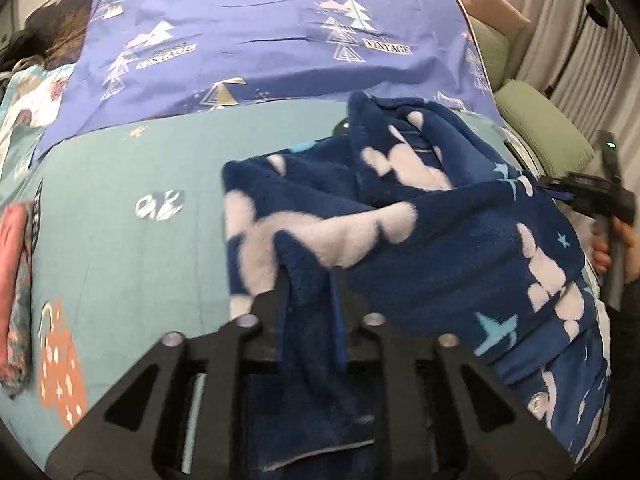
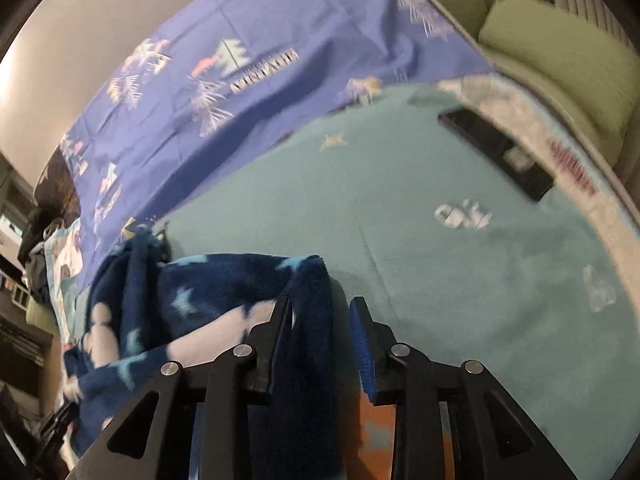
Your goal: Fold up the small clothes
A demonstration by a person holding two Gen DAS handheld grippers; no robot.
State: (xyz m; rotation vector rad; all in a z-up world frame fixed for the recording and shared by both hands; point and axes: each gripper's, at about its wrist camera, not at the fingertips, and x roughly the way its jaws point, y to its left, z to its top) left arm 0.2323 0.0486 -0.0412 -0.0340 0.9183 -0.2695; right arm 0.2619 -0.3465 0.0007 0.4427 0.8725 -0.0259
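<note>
One fleece garment (image 1: 400, 216) is in play: navy plush, printed with white cloud shapes and pale blue stars, bunched and creased rather than flat. It is seen lifted over a teal bedsheet (image 1: 132, 248), occupying the field from centre to 4 o'clock in the left wrist view and from 6 to 9 o'clock in the right wrist view (image 2: 224, 300).

No containers are visible in either view.

The left gripper (image 1: 310, 280) is seen closed on a fold of the fleece, the fabric running down between its fingers towards 6 o'clock. The right gripper (image 2: 322, 312) has a fleece edge lying against its left finger; a gap is seen between fabric and the blue-padded right finger, so the jaws stand apart. The right gripper is also visible at 3 o'clock in the left view (image 1: 588, 194).

A purple sheet (image 1: 272, 36) with tree prints and "VINTAGE" lettering is recorded at 12 o'clock, overlapping the bedsheet. Green cushions (image 1: 544, 128) are noted at 2 o'clock. A black flat object (image 2: 496, 152), too blurred to identify, lies on the bedsheet at 2 o'clock in the right view.
</note>
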